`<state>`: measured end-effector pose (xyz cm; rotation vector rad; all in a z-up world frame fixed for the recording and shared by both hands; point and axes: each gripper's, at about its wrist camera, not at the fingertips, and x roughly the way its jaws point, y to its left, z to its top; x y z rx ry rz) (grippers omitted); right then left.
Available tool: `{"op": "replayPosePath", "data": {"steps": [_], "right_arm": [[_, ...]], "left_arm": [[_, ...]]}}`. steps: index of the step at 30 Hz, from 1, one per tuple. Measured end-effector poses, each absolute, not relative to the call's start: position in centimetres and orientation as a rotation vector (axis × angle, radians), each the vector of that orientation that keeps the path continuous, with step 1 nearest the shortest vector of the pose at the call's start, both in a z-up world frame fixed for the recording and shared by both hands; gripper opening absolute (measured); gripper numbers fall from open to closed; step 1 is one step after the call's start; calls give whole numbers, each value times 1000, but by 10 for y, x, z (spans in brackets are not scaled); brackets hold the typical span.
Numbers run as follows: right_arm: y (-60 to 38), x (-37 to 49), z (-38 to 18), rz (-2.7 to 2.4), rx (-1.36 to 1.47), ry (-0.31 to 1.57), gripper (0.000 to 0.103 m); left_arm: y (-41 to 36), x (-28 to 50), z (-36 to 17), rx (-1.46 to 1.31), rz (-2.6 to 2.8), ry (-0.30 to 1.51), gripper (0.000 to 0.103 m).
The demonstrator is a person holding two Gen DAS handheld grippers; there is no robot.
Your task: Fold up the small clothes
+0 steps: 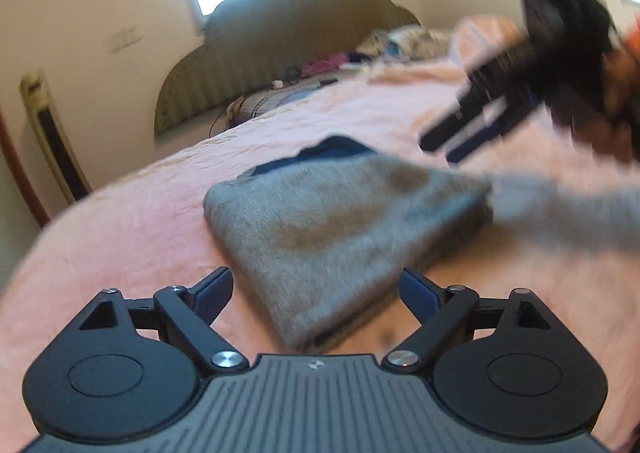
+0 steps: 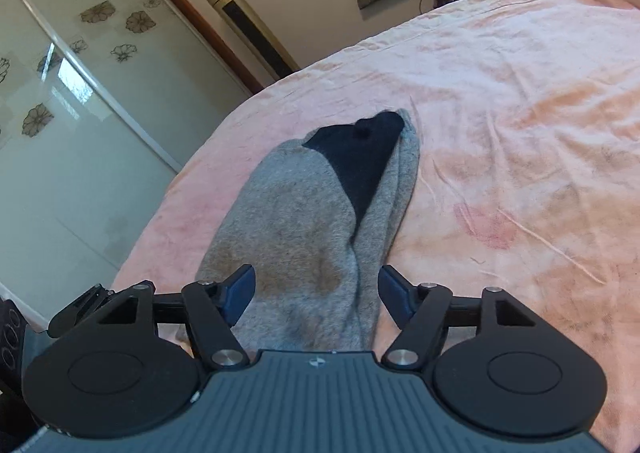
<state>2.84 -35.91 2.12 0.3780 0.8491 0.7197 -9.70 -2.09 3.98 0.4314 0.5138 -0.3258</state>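
Observation:
A grey sock [image 1: 320, 213] with a navy patch [image 1: 340, 151] lies folded on the pink bedsheet [image 1: 120, 233]; a blurred grey part trails off to the right. My left gripper [image 1: 316, 281] is open, its fingers on either side of the sock's near end without pressing it. The right gripper [image 1: 442, 151] is blurred at the upper right, held by a hand, with its jaws apart just above the sock's far right corner. In the right wrist view the right gripper [image 2: 317, 275] stands open over the grey sock [image 2: 304, 221], whose navy patch [image 2: 360, 157] lies at the far end.
A padded headboard [image 1: 280, 33] and a pillow with cables and small clutter [image 1: 320, 65] lie at the bed's far end. A tall tower fan [image 2: 248, 21] and a glass sliding door [image 2: 80, 113] stand beyond the bed's left edge. Pink sheet [image 2: 500, 133] spreads to the right.

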Motion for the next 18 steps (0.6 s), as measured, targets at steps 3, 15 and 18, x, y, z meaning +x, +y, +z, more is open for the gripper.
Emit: {"op": "replayPosePath", "data": {"steps": [3, 15, 18], "right_arm": [[-339, 28, 14, 729, 271, 892, 59], [-330, 17, 29, 767, 190, 870, 14], [-332, 29, -4, 704, 179, 949, 7]], "left_arm": [[-26, -84, 23, 468, -276, 552, 65], [18, -74, 33, 201, -216, 639, 9], [17, -72, 15, 185, -185, 675, 9]]}}
